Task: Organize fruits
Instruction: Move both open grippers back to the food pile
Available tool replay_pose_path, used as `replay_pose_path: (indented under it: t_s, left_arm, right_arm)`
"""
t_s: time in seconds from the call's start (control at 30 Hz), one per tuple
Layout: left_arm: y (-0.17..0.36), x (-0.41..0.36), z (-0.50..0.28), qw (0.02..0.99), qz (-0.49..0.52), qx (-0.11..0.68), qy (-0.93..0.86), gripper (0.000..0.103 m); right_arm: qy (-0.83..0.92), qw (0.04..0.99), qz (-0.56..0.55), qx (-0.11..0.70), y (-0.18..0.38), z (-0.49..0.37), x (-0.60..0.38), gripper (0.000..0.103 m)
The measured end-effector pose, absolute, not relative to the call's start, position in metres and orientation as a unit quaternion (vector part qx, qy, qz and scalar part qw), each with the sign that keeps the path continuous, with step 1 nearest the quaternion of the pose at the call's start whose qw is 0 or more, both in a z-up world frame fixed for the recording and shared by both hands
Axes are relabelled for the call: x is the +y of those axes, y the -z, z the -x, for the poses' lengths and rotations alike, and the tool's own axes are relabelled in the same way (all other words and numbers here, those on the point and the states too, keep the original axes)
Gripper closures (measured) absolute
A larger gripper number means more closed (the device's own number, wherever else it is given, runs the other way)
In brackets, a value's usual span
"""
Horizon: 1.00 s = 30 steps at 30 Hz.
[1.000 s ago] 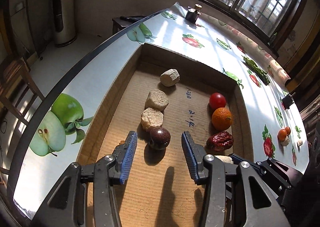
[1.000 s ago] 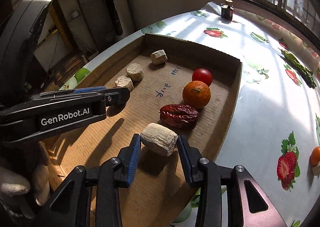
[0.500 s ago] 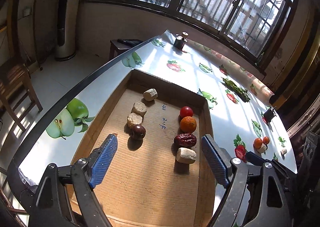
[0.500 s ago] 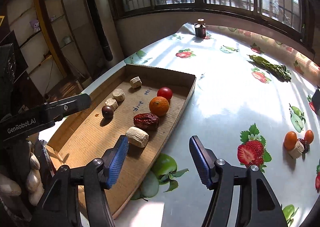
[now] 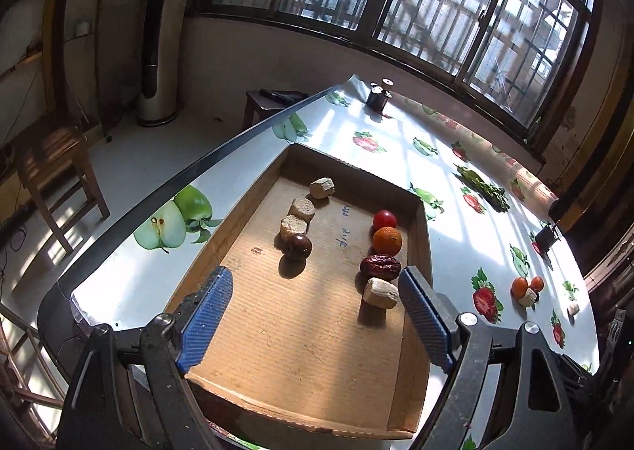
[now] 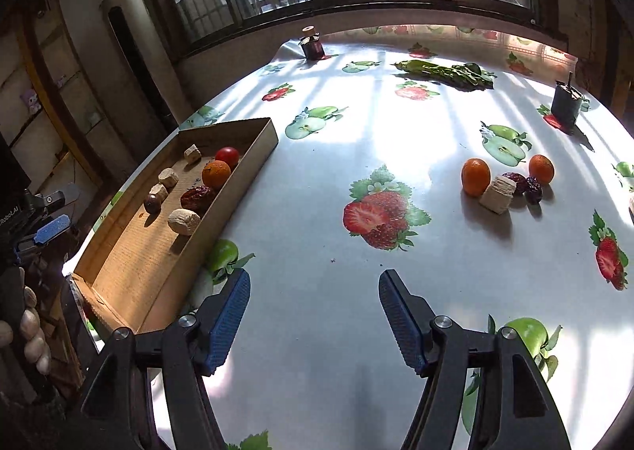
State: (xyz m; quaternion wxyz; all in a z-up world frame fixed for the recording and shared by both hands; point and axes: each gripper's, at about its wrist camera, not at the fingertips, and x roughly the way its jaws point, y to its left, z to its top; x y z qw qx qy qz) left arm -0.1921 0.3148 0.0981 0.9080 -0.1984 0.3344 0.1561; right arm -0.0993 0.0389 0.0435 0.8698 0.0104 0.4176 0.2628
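Observation:
A shallow cardboard tray (image 5: 253, 192) (image 6: 253, 168) holds two rows. Its left row has three beige chunks and a dark round fruit (image 5: 298, 246). Its right row has a red tomato (image 5: 384, 219), an orange (image 5: 386, 241), a red date (image 5: 379, 266) and a beige chunk (image 5: 380, 292). My left gripper (image 5: 317, 315) hangs open above the tray's near half, holding nothing. My right gripper (image 6: 315, 321) is over the bare tablecloth right of the tray, its jaws still opening and empty. Loose on the cloth lie two oranges (image 6: 475, 176), a beige chunk (image 6: 497, 194) and dark dates (image 6: 533, 188).
The table (image 6: 396, 125) has a fruit-print cloth. A dark jar (image 6: 312, 46) stands at the far edge, leafy greens (image 6: 443, 71) beside it, and a small dark cup (image 6: 566, 104) to the right. A wooden chair (image 5: 51, 168) stands on the floor to the left.
Both grippers opened and let go: the left left the dark fruit, the right the beige chunk. The left pulled back and up; the right swung right, off the tray over the cloth.

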Motion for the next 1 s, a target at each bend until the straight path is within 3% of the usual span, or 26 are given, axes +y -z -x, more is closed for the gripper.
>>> replay_pose_path:
  t_s: [0.37,1.0]
  left_arm:
    - [-0.1,0.213,0.173,0.926,0.011,0.349,-0.147,0.018]
    - [-0.087,0.174,0.145,0.915,-0.017,0.389,-0.103,0.018]
  right_arm:
    - [-0.232,0.879,-0.031,0.414,-0.043,0.103,-0.007,0.03]
    - [-0.175,0.887,-0.058,0.423,-0.038,0.092,-0.088,0.029]
